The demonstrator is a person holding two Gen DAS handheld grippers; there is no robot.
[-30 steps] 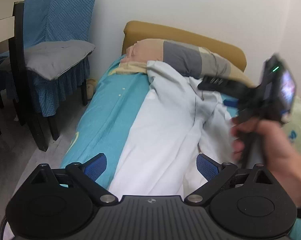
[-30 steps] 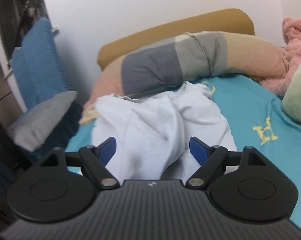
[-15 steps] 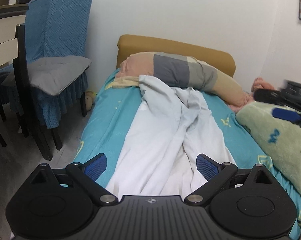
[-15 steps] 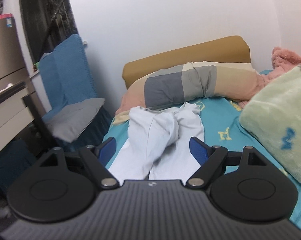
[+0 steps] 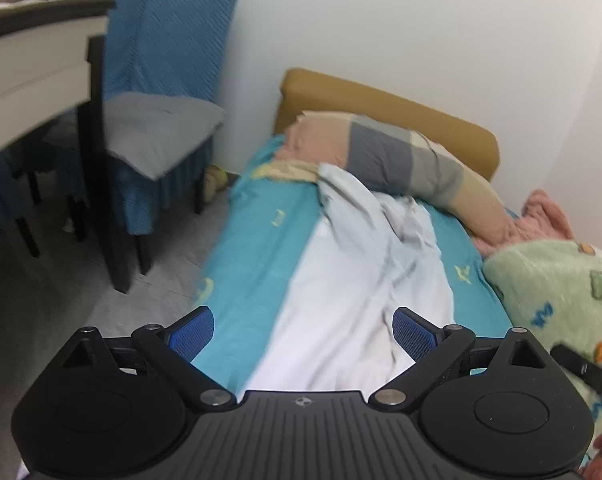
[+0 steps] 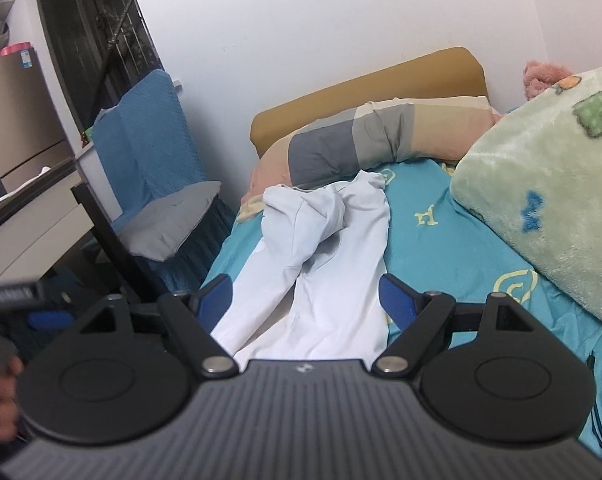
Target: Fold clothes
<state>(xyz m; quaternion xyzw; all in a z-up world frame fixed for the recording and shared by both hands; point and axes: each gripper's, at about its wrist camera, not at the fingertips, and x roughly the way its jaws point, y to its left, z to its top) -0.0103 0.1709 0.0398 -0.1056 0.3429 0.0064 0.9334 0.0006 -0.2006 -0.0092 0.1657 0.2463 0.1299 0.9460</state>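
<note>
trouble we expect: with left gripper [image 5: 303, 328] and right gripper [image 6: 304, 294] both wide and empty, one layer of the rumpled trousers [image 6: 333, 248] gets pinched alone.

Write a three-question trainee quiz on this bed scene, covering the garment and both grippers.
1. True or false: the left gripper is shut on the white garment.
2. Which lies on the teal sheet to the garment's right in the right wrist view? A) green blanket B) grey cushion C) blue chair cover
3. Fill in: the right gripper is ____.

Key: 1 false; 2 A; 3 open.
</note>
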